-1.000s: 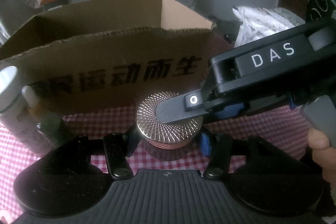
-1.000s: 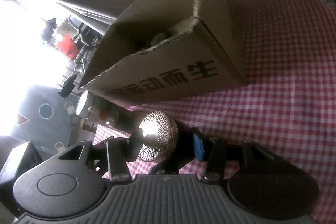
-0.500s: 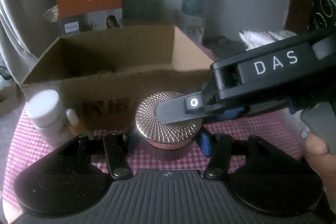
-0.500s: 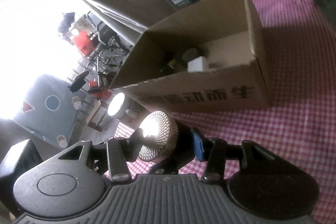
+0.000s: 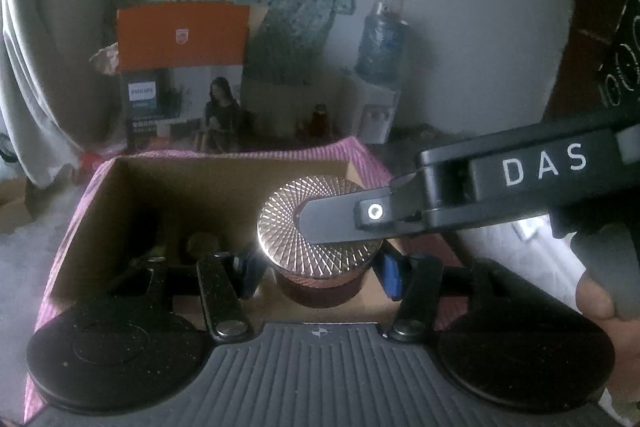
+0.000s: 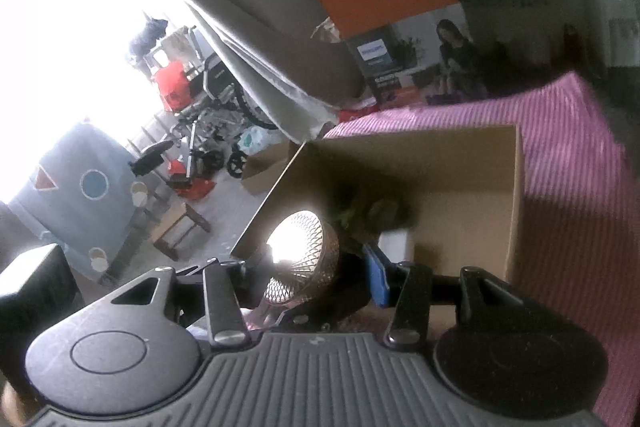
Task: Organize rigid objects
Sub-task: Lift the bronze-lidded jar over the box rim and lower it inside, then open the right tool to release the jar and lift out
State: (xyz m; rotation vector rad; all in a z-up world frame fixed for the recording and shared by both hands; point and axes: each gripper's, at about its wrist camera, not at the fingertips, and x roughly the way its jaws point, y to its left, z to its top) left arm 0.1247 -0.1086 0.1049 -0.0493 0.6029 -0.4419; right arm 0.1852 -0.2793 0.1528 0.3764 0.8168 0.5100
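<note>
My left gripper (image 5: pixel 318 263) and right gripper (image 6: pixel 310 269): both clamped on the jar (image 5: pixel 320 227), right crossing above its lid.

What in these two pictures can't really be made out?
- Cardboard box contents: dark, blurred shapes in both views.
- Jar body: left view, hidden under its lid and the right gripper.
- Jar lid pattern: right view, washed out by glare.
- Left gripper fingertips: hidden behind the jar.
</note>
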